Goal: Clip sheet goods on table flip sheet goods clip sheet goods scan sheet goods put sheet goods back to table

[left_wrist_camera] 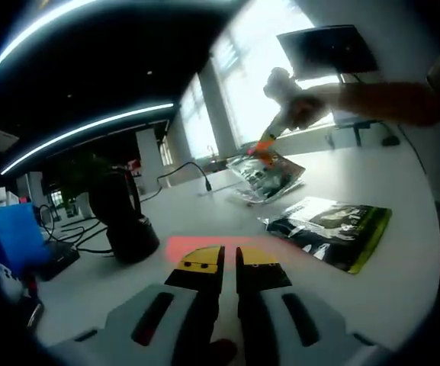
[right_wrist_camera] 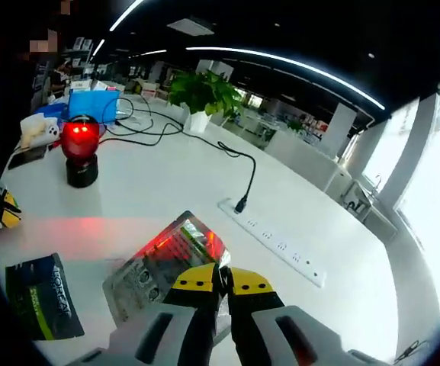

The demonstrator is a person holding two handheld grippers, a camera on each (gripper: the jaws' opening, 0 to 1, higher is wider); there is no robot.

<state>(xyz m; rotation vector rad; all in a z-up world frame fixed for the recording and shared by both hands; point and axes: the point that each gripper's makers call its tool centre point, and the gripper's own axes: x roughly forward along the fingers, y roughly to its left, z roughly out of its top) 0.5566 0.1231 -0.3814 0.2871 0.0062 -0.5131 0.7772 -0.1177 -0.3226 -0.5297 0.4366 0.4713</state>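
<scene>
A clear silvery sheet packet (right_wrist_camera: 162, 263) is held at its near edge by my right gripper (right_wrist_camera: 221, 284), which is shut on it. Red scanner light falls on the packet's top. In the left gripper view the same packet (left_wrist_camera: 269, 174) hangs tilted just over the white table (left_wrist_camera: 403, 267), with the right gripper (left_wrist_camera: 265, 146) pinching its upper corner. My left gripper (left_wrist_camera: 229, 263) is low over the table, jaws shut with nothing between them. It also appears at the left edge of the right gripper view (right_wrist_camera: 2, 207). A black and green packet (left_wrist_camera: 330, 229) lies flat on the table.
A black scanner (right_wrist_camera: 81, 152) with a glowing red head stands on the table, casting a red patch (left_wrist_camera: 197, 245). A white power strip (right_wrist_camera: 277, 245) with a black cable lies behind the packet. A potted plant (right_wrist_camera: 204, 95) and a blue box (right_wrist_camera: 94, 103) stand farther back.
</scene>
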